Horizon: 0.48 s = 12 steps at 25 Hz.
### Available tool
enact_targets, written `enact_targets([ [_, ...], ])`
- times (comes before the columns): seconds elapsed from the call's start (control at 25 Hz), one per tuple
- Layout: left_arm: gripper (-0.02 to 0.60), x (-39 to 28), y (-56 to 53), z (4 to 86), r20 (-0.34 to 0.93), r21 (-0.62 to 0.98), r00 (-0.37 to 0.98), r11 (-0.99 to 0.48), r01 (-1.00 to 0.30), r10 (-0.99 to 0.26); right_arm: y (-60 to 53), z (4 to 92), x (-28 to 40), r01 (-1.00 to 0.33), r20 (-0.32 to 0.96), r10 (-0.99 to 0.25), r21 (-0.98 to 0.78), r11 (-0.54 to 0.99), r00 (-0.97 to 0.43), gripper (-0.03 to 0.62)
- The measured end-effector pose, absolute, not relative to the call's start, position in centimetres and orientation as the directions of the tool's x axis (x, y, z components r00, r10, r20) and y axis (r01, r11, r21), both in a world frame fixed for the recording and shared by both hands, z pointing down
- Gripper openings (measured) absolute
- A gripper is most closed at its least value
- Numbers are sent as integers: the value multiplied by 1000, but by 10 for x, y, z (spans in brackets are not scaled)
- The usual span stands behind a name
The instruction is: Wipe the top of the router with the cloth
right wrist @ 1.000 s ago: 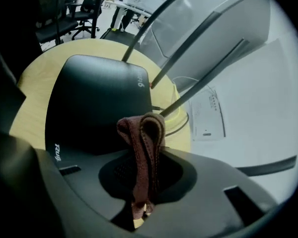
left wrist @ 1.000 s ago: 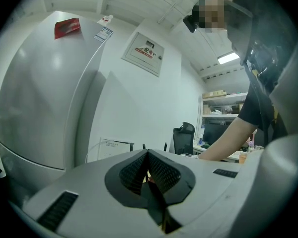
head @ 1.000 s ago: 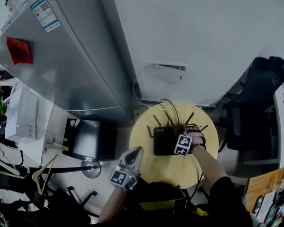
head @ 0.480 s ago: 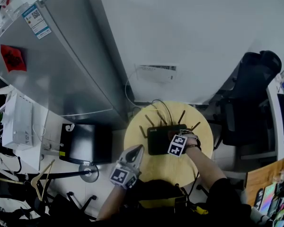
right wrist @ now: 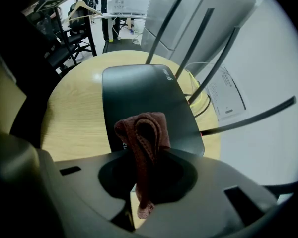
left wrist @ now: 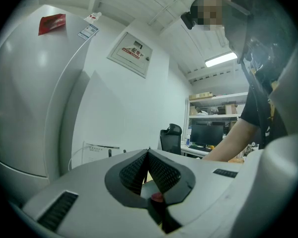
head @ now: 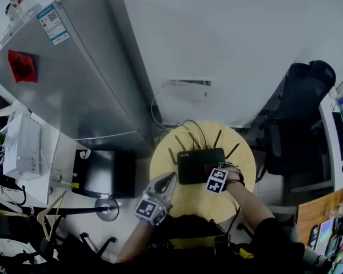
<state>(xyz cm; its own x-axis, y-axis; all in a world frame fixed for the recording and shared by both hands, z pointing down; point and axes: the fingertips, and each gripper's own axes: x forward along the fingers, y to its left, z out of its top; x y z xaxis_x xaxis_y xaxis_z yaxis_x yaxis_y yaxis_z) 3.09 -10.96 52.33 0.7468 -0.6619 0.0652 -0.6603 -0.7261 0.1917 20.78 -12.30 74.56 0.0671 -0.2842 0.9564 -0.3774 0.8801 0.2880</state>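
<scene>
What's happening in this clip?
A person is working with handheld tongs in each hand. The right tongs are shut on a bunched reddish cloth, held at the top of the black router on a round wooden table. The left tongs are shut and empty, by the table's left edge.

Router (head: 194, 164) on round table (head: 200, 203), antennas (head: 217, 138) along far edge; cloth (right wrist: 141, 130) at router's near-right corner; fridge (head: 63, 79) left, office chair (head: 300, 113) right.

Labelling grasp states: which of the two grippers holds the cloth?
The right gripper: its jaws pinch the reddish cloth above the black router. The left gripper has its jaws together, nothing between them.
</scene>
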Motion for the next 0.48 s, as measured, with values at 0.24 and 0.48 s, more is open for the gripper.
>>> enact_targets([
  [0.24,-3,34,-107,519,44,173,755,-740,-651,-654,-102,746,207,-374,959,-277,280,884,64,60],
  [0.48,-3,36,-100,518,34,175,765,-750,-638,-643,-86,746,205,-375,968,-247,246,894,45,60],
])
